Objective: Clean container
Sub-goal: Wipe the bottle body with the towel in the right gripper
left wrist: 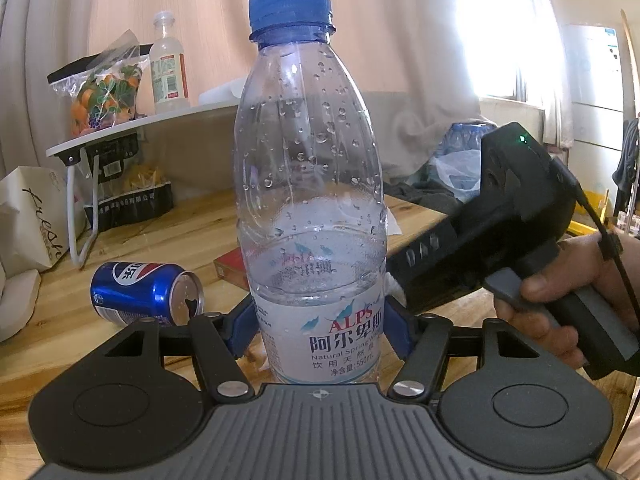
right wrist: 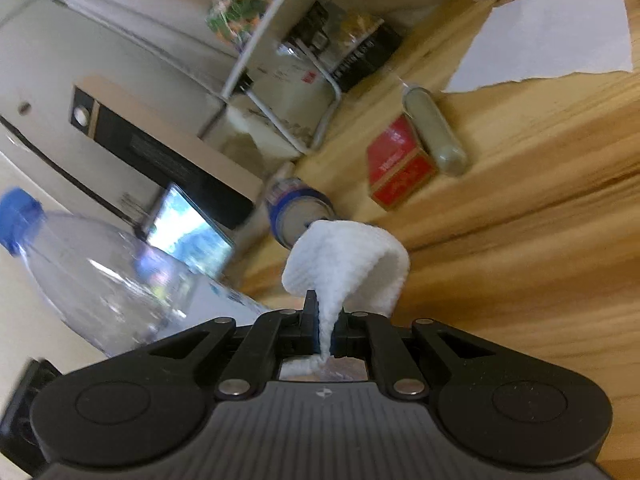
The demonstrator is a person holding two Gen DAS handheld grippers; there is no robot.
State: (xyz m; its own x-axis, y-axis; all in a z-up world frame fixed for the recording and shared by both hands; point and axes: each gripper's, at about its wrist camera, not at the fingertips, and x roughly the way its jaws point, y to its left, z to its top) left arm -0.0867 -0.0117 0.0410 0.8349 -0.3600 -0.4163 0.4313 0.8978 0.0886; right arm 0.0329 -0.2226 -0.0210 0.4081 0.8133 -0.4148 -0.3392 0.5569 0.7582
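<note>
A clear plastic water bottle (left wrist: 310,200) with a blue screw cap (left wrist: 290,4) stands upright — droplets cling inside its upper wall, a white "ALPS" label wraps its lower body. A folded white cloth (right wrist: 344,264) — soft, textured — sits just beside it.

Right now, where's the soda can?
Left wrist view: the soda can lies on its side on the wooden table, left of the water bottle.

**Plastic, cloth, metal and wood**

The bottle (left wrist: 310,184) is clear glossy plastic, beaded with droplets, with a smooth paper-like label and a ribbed blue cap (left wrist: 290,4). The cloth (right wrist: 346,264) is white, soft and nubbly. The can (left wrist: 146,294) is shiny metal. The table (right wrist: 520,240) is smooth grained wood. The grippers' bodies are matt black plastic.
</note>
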